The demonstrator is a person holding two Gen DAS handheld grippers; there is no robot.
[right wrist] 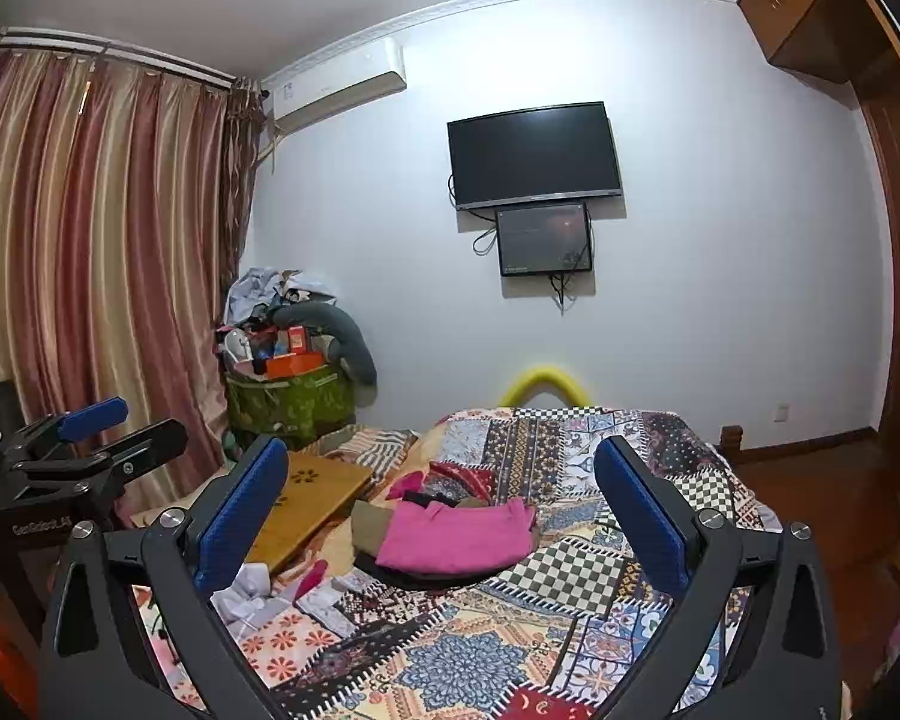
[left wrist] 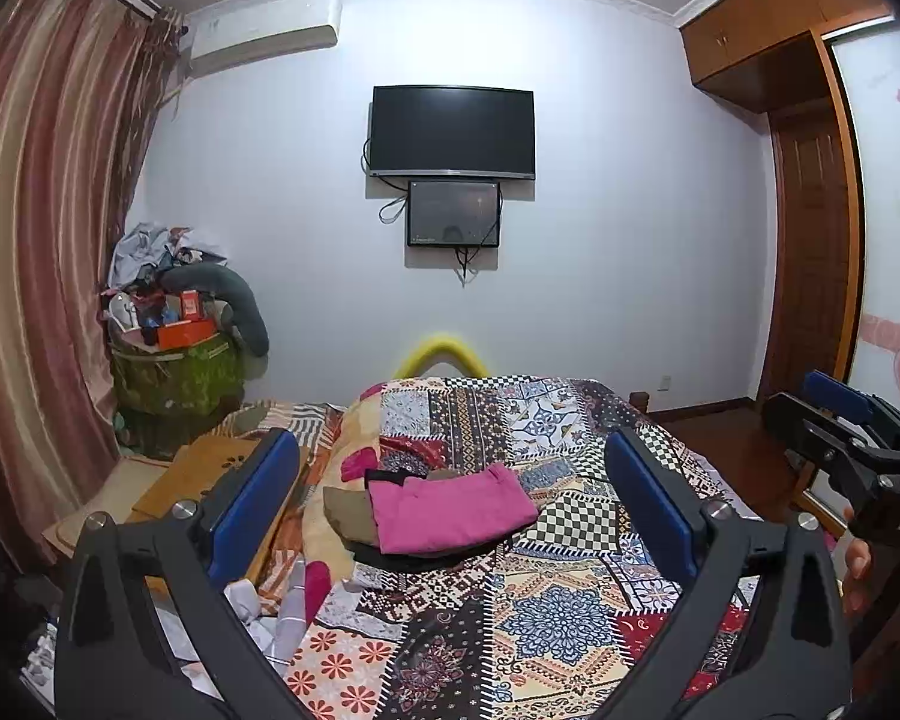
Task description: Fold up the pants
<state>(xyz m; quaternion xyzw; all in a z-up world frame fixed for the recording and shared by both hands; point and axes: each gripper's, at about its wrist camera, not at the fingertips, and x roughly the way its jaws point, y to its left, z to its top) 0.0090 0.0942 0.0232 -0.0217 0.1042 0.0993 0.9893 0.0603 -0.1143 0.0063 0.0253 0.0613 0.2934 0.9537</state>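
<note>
Left gripper (left wrist: 450, 492): wide open, nothing in it, held level above the bed.
Right gripper (right wrist: 441, 510): wide open too, holding nothing.
Pink pants (left wrist: 447, 513): folded flat on top of a small pile of clothes, resting on the patchwork blanket (left wrist: 546, 612).
Why: both tools were let go and kept back, so the fold looked done and could stay neat.

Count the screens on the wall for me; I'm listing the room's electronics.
2. A large dark screen hangs mid-wall; a smaller screen hangs just under it, its top edge overlapped by the larger one's bottom edge. No others show; the views don't cover the whole room.
</note>
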